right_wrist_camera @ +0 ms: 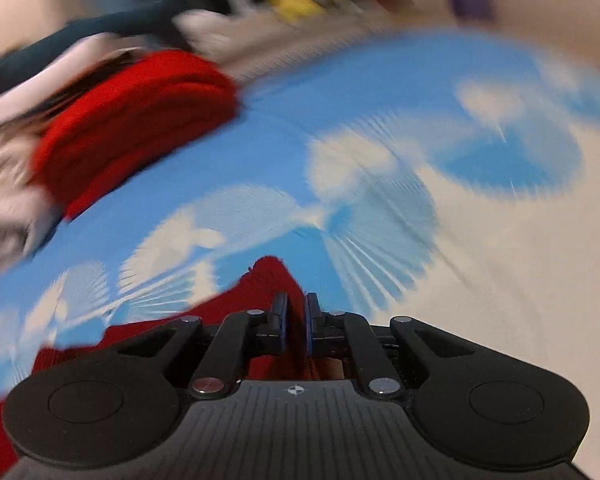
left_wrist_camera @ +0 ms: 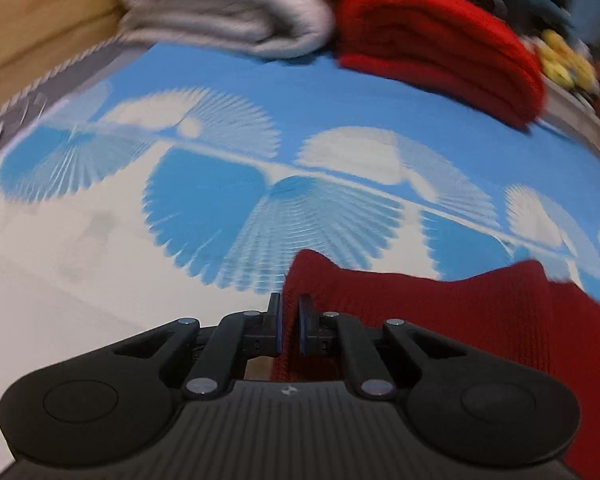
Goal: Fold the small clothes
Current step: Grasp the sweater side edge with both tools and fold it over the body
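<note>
Red knit cloth (left_wrist_camera: 440,320) lies on the blue-and-white patterned sheet (left_wrist_camera: 340,92), near both cameras. Left gripper (left_wrist_camera: 288,312) — clamped on one corner of the cloth. Right gripper (right_wrist_camera: 296,312) — clamped on another corner. Far side: a folded red garment (left_wrist_camera: 440,48) beside a folded grey garment (left_wrist_camera: 228,12).

Left gripper (left_wrist_camera: 288,322): jaws pinched nearly together, clamping a fold of dark red knit garment (left_wrist_camera: 440,312) between the pads; pitched steeply down toward the surface. Right gripper (right_wrist_camera: 296,322): same state, jaws closed tight on another edge of the red knit (right_wrist_camera: 268,280), also angled down. Both linkages fully drawn in. Both views motion-blurred. No hand or sleeve visible in either view.
</note>
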A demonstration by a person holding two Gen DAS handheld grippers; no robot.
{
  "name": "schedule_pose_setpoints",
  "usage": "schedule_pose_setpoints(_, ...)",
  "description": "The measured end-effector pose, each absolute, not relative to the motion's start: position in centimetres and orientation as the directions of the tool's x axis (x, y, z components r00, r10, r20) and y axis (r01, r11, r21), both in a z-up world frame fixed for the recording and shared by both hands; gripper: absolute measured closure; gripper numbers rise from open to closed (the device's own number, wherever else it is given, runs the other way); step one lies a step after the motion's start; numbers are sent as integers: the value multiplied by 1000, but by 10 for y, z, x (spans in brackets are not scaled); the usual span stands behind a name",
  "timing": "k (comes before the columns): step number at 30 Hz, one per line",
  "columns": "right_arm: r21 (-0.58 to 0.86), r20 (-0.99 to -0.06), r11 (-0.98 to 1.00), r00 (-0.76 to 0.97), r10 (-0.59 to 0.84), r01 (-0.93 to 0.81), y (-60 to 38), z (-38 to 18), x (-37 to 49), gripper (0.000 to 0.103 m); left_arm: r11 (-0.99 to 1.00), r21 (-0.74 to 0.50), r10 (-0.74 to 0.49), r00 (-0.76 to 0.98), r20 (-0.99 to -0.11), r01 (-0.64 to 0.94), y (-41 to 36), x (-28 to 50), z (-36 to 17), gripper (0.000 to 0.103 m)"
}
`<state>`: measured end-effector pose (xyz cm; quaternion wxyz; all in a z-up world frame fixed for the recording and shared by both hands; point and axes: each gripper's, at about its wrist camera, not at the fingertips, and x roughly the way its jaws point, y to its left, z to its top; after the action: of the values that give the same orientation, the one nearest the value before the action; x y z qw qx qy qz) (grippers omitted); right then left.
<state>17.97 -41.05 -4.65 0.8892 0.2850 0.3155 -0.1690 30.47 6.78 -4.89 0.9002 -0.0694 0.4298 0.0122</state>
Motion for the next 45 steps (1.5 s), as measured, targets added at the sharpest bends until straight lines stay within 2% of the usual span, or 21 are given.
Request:
schedule_pose_setpoints(4, 488, -747, 631, 663, -56, 603, -448, -96, 177, 98, 987, -130, -45, 614, -788, -94, 75, 308, -60, 96)
schedule_pose_setpoints(9, 559, -681, 606, 731, -55, 566, -455, -83, 164, 93, 989, -120, -38, 639, -768, -86, 70, 300, -53, 92)
schedule_pose_setpoints(10, 559, -666, 626, 744, -53, 544, -455, -77, 163, 80, 988, -131, -49, 642, -765, -81, 71, 297, -50, 80)
schedule_pose_setpoints(11, 564, -650, 639, 759, -47, 523, -454, -71, 162, 53, 987, -145, -68, 647, -759, -67, 72, 294, -48, 52)
schedule_pose_setpoints(12, 575, -631, 644, 775, -44, 505, -453, -66, 159, 41, 986, -157, -85, 652, -753, -52, 71, 292, -46, 33)
schedule_pose_setpoints(13, 585, -609, 651, 792, -42, 484, -450, -62, 157, 27, 986, -157, -86, 662, -745, -48, 70, 288, -43, 6)
schedule_pose_setpoints(14, 584, -595, 663, 802, -42, 468, -447, -60, 157, 25, 988, -148, -73, 682, -728, -53, 68, 284, -40, 0)
schedule_pose_setpoints(19, 493, -622, 752, 782, -47, 437, -421, -62, 173, 26, 993, -113, -69, 671, -738, -22, 44, 291, -47, 1)
schedule_pose_setpoints(20, 471, -632, 767, 773, -51, 436, -414, -67, 176, 26, 997, -70, -40, 671, -740, -19, 36, 292, -52, 12)
schedule_pose_setpoints(21, 449, -640, 779, 766, -61, 437, -408, -70, 180, 31, 1000, -18, -13, 684, -730, 0, 28, 292, -54, 32)
schedule_pose_setpoints(22, 425, -652, 792, 755, -68, 438, -401, -73, 184, 66, 999, 31, -3, 683, -730, 37, 20, 293, -56, 90)
schedule_pose_setpoints(23, 398, -669, 800, 739, -82, 449, -396, -74, 186, 86, 998, 58, 17, 678, -735, 38, 16, 294, -54, 90)
schedule_pose_setpoints(27, 384, -638, 801, 759, -129, 460, -393, -49, 182, 91, 1000, -20, -19, 738, -674, 7, 36, 286, -22, 91)
schedule_pose_setpoints(31, 368, -669, 771, 724, -169, 520, -411, -60, 182, 91, 987, -140, -54, 656, -752, -79, 76, 304, -51, 90)
schedule_pose_setpoints(33, 379, -700, 749, 698, -152, 544, -415, -78, 184, 91, 988, -144, -68, 658, -750, -62, 73, 305, -57, 84)
schedule_pose_setpoints(34, 382, -694, 758, 706, -143, 529, -414, -81, 184, 91, 988, -140, -59, 673, -737, -67, 71, 303, -56, 75)
schedule_pose_setpoints(36, 419, -681, 748, 723, -117, 515, -417, -81, 182, 85, 986, -153, -67, 693, -718, -64, 73, 298, -50, 44)
schedule_pose_setpoints(37, 452, -677, 726, 729, -99, 519, -422, -80, 180, 74, 985, -161, -73, 691, -719, -63, 75, 296, -46, 17)
schedule_pose_setpoints(38, 482, -674, 706, 734, -80, 520, -426, -78, 177, 54, 983, -166, -66, 695, -716, -78, 80, 291, -42, 10)
schedule_pose_setpoints(40, 514, -666, 677, 743, -73, 527, -433, -69, 167, 45, 985, -162, -69, 710, -701, -63, 86, 280, -31, 10)
schedule_pose_setpoints(45, 480, -636, 770, 771, -24, 420, -419, -29, 131, 39, 991, -134, -108, 664, -740, 12, 98, 231, -13, 6)
